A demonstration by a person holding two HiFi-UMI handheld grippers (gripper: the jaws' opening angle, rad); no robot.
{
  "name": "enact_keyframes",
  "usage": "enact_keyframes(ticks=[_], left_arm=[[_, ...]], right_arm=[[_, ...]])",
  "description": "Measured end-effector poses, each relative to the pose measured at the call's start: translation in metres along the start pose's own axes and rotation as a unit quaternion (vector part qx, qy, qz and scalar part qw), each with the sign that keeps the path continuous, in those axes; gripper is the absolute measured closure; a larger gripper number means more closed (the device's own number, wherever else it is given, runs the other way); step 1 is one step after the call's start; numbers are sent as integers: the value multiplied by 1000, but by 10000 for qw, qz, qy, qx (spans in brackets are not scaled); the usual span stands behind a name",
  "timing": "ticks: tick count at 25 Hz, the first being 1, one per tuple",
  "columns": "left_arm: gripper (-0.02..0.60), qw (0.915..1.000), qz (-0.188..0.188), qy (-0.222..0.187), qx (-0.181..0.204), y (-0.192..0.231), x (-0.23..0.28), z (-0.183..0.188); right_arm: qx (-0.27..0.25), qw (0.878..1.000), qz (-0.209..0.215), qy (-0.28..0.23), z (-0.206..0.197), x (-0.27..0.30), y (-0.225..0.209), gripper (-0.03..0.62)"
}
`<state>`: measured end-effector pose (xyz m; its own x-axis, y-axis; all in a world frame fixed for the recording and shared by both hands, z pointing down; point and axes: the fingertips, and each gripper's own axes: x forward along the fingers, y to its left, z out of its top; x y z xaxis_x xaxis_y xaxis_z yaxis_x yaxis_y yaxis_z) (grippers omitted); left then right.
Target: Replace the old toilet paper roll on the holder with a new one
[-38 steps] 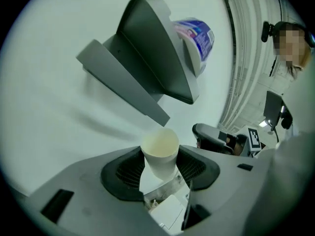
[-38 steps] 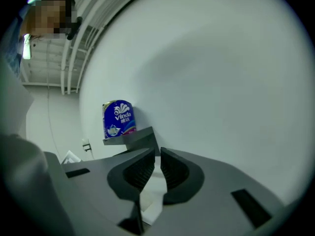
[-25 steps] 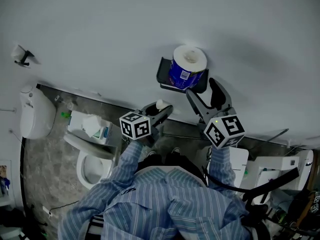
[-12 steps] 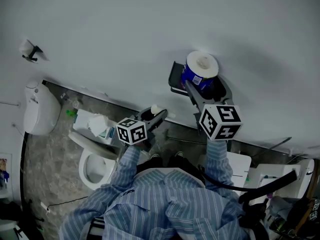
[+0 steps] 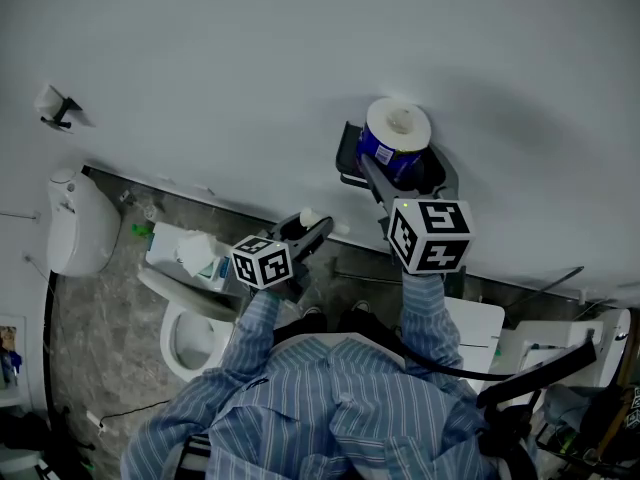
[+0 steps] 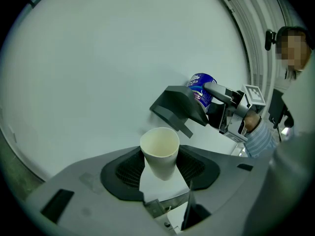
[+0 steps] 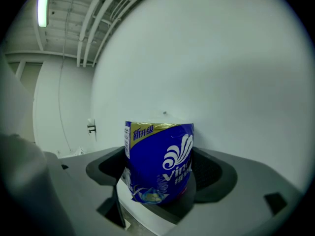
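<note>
A new roll (image 5: 398,133) in a blue wrapper stands on end on top of the dark holder (image 5: 349,158) fixed to the white wall. My right gripper (image 5: 402,168) reaches up to it, open, with one jaw on each side of the roll (image 7: 160,163) and the pads not pressing. My left gripper (image 5: 310,230) hangs lower and to the left, shut on an empty cardboard tube (image 6: 160,151). From the left gripper view the holder (image 6: 177,104) and the blue roll (image 6: 201,85) show ahead to the right.
Below me stands a toilet (image 5: 190,333) with a tissue pack (image 5: 190,253) on its tank. A white bin (image 5: 75,223) and a wall hook (image 5: 52,108) are at the left. A white unit (image 5: 480,333) stands at the right.
My right gripper has risen from below the holder to the blue roll and now has a jaw on each side of it. The left gripper drifted slightly left with the tube.
</note>
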<state>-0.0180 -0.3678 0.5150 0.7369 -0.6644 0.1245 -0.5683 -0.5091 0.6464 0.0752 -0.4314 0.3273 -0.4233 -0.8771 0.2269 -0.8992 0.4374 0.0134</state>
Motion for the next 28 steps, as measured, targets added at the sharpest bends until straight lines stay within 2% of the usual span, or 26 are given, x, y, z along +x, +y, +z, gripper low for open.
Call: enact_keyframes(ticks=[7, 11, 18, 21, 24, 26, 28], left_arm=[[381, 9998, -136, 117, 7, -6, 11, -6], [382, 9998, -145, 136, -9, -7, 11, -8], [381, 9998, -137, 109, -52, 0, 11, -6], [382, 9997, -174, 150, -49, -2, 16, -7], [382, 9993, -276, 247, -42, -6, 22, -10], [381, 9989, -350, 312, -16, -12, 25, -13], [382, 9985, -419, 359, 9, -17, 29, -15]], right_arm=[[29, 9999, 162, 20, 0, 0, -1, 200], [94, 9996, 215, -177, 2, -6, -1, 200], [815, 9948, 276, -547, 4, -20, -20, 200], [1472, 9840, 389, -929, 12, -39, -37, 200], [2206, 9644, 538, -1357, 17, -63, -55, 200], [2490, 9549, 496, -1541, 16, -80, -67, 200], [2599, 9518, 325, -1596, 11, -97, -79, 200]])
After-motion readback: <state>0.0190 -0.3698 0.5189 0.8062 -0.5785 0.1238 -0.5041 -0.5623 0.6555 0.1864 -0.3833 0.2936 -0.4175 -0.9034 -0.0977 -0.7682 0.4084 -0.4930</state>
